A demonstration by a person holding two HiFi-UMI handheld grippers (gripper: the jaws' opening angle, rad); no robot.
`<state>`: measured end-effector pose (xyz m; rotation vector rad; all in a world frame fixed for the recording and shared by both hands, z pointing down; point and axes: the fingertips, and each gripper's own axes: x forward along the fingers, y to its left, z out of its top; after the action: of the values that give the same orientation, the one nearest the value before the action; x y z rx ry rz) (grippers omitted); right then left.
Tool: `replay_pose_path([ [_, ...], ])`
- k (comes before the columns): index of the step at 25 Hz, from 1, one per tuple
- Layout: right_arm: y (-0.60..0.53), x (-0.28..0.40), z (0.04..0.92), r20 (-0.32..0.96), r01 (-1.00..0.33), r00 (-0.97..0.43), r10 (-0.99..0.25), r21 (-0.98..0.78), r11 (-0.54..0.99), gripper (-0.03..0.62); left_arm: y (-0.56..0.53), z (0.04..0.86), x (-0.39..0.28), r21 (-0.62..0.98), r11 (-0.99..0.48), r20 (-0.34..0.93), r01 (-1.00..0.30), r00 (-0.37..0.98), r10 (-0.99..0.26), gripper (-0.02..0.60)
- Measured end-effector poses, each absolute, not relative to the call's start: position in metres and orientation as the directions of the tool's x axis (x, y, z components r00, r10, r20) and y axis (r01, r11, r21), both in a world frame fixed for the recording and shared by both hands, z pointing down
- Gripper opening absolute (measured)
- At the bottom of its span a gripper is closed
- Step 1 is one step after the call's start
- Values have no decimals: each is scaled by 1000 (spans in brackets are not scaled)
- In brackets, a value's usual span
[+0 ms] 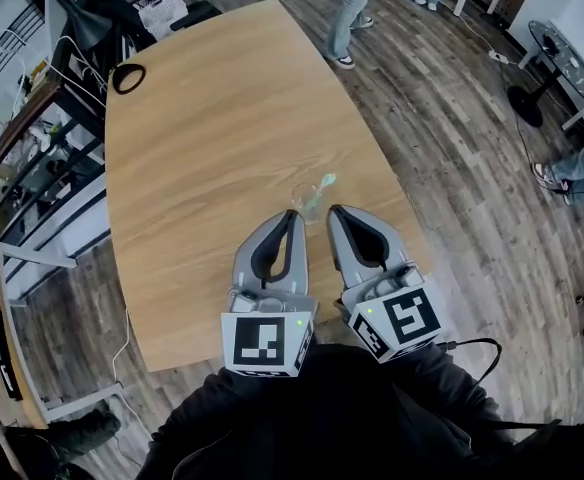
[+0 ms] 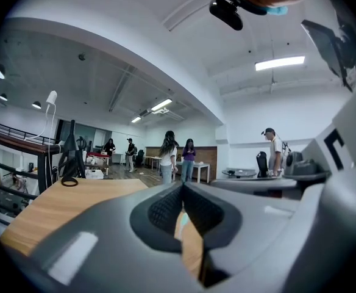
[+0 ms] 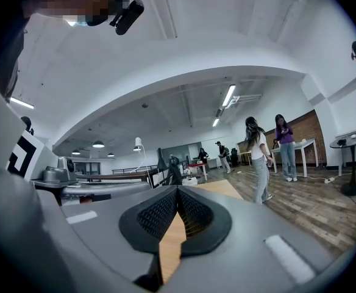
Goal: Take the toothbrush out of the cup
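A clear cup (image 1: 302, 201) stands on the wooden table (image 1: 202, 158) just beyond my two grippers. A pale green toothbrush (image 1: 323, 188) leans out of it toward the upper right. My left gripper (image 1: 297, 215) is shut and empty, its tip right at the cup's near side. My right gripper (image 1: 334, 211) is also shut and empty, just right of the cup. In the left gripper view the jaws (image 2: 183, 185) meet at the tip, and a pale green sliver of the toothbrush (image 2: 183, 223) shows through the gap below. The right gripper view has the closed jaws (image 3: 177, 188) over bare tabletop.
A black cable loop (image 1: 128, 78) lies at the table's far left corner. A cluttered desk and railing (image 1: 32, 168) run along the left side. People stand on the wooden floor beyond the table (image 1: 352, 13), and someone's foot (image 1: 550, 176) is at the right.
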<state>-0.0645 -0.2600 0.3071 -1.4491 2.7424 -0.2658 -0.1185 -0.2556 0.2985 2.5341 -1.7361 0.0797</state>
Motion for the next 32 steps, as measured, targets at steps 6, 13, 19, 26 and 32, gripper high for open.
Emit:
replay_pose_path([
  [6,-292,-47,311,57,-812,-571,-819,-188,553,0,-286,301,-103,15,-350,106,-937,350,-931,8],
  [13,-329,-37,319,64,-781,-609,-791,-223,583,2,-320,308,-94,-1,-308,143,-951,304,-942,8],
  [19,-356,-38,328,68,-739,-659,-749,-247,627,27,-346,316,-90,-15,-266,171,-964,259,-951,8],
  [26,-378,-39,335,67,-675,-724,-686,-272,686,70,-364,323,-82,-37,-210,198,-977,199,-960,8],
  [32,-385,-51,339,72,-644,-755,-652,-270,716,108,-370,322,-93,-51,-170,189,-984,158,-969,8],
])
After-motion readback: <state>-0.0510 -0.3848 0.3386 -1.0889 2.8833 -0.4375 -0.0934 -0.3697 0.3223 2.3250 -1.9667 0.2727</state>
